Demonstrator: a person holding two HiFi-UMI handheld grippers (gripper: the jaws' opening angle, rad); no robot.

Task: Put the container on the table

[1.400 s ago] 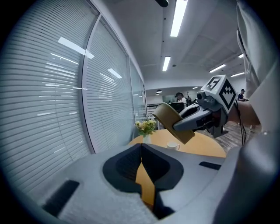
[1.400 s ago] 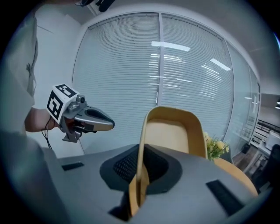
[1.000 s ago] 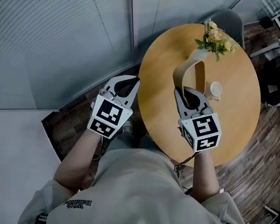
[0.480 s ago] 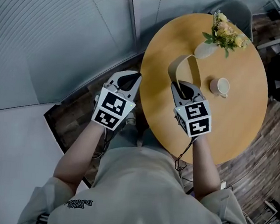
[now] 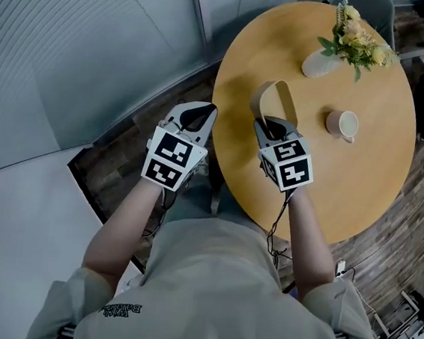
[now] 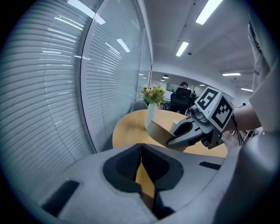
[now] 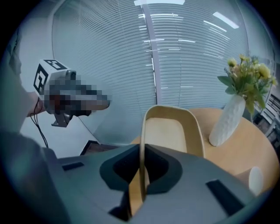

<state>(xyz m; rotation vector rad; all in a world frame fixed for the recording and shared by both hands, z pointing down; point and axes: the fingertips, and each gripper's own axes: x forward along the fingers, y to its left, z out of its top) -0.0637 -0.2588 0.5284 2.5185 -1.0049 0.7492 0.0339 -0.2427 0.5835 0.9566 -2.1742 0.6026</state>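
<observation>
Since a second ago, your right tongs (image 5: pixel 272 125) have carried the beige, thin-walled container with rounded corners (image 5: pixel 269 96) away from the vase and the cup, toward the left part of the round wooden tabletop (image 5: pixel 360 195).

Your right tongs are closed on the near wall of this container (image 7: pixel 168 131). The thin wall stands upright between the two pads, and the rest of the container reaches forward from them. The container is over the tabletop, near its left edge. From the left gripper view it looks tilted (image 6: pixel 157 130), but I cannot tell if its bottom touches the wood.

Your left tongs (image 5: pixel 198 112) are closed with nothing between them. In the left gripper view the two pads meet at one seam (image 6: pixel 141 159). These tongs are off the tabletop, just beside its left edge, over the dark wooden floor (image 5: pixel 114 170) and near the glass wall with grey blinds (image 5: pixel 82 46).

The white textured vase (image 5: pixel 317 63) with yellow flowers (image 5: pixel 359 41) stands at the far side of the tabletop, apart from the container. The small white cup (image 5: pixel 343 125) stands to the right of the container, also apart from it.
</observation>
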